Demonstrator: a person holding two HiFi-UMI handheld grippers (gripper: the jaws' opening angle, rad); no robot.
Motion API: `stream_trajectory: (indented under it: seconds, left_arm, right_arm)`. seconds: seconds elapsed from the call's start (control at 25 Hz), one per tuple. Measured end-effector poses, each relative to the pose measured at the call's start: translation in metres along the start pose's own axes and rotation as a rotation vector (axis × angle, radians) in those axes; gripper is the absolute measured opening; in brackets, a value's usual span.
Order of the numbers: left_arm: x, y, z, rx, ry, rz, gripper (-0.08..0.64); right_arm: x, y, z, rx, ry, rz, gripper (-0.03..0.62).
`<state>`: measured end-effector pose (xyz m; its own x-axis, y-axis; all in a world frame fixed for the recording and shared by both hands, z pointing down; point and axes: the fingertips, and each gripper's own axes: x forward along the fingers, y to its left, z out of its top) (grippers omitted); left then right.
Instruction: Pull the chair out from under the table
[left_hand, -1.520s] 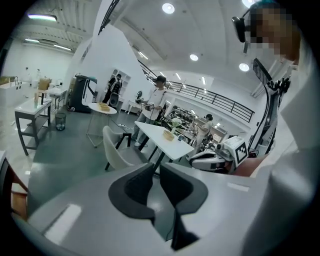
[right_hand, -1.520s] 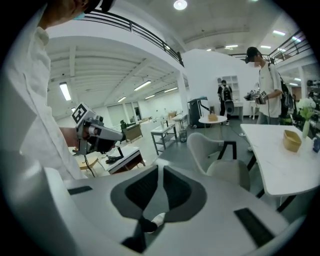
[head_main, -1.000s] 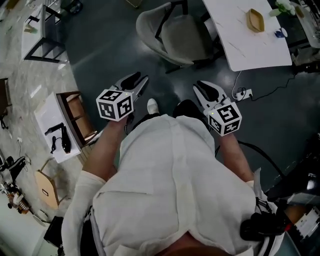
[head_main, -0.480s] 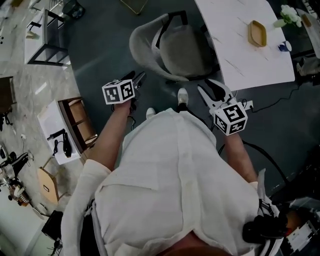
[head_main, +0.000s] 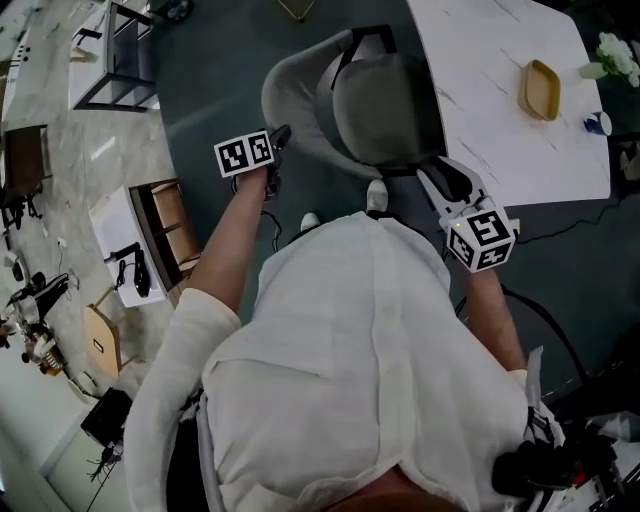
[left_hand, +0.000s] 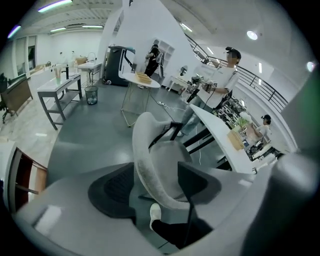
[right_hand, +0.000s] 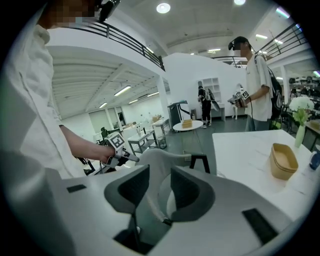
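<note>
Left gripper (head_main: 281, 133): jaws opening, backrest rim of gray chair (head_main: 380, 100) between them, pads clear of it. Right gripper (head_main: 437, 172): jaws released, straddling rim's other end. Chair close against white table (head_main: 480, 60) edge, backrest toward person.

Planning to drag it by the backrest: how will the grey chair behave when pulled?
The chair looks like a one-piece moulded shell, so its backrest rim should stay fairly stiff. Its thin black frame shows no wheels, so it will probably scrape the floor, perhaps tipping back if pulled high.
</note>
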<state>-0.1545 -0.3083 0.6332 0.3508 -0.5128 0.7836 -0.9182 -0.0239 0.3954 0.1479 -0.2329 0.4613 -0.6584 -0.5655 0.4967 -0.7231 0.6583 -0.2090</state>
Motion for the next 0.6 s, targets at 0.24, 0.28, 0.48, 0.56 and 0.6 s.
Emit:
stream_trajectory:
  seconds: [0.24, 0.28, 0.48, 0.56, 0.6]
  left_arm:
    - [0.034, 0.023, 0.011, -0.024, 0.04, 0.061, 0.259]
    - [0.038, 0.027, 0.011, -0.028, 0.051, 0.066, 0.259]
    - [0.059, 0.037, 0.005, -0.052, 0.119, 0.061, 0.259]
    - [0.067, 0.038, 0.002, -0.062, 0.145, 0.058, 0.259]
    - [0.072, 0.037, 0.0, -0.07, 0.158, 0.05, 0.258]
  right_arm:
    - [0.001, -0.024, 0.002, -0.008, 0.027, 0.01, 0.118]
    - [0.002, -0.027, 0.003, -0.009, 0.031, 0.01, 0.118]
    - [-0.001, -0.039, 0.005, -0.009, 0.047, -0.004, 0.118]
    - [-0.003, -0.043, 0.003, -0.007, 0.058, -0.009, 0.118]
    - [-0.005, -0.045, 0.002, -0.005, 0.061, -0.01, 0.118]
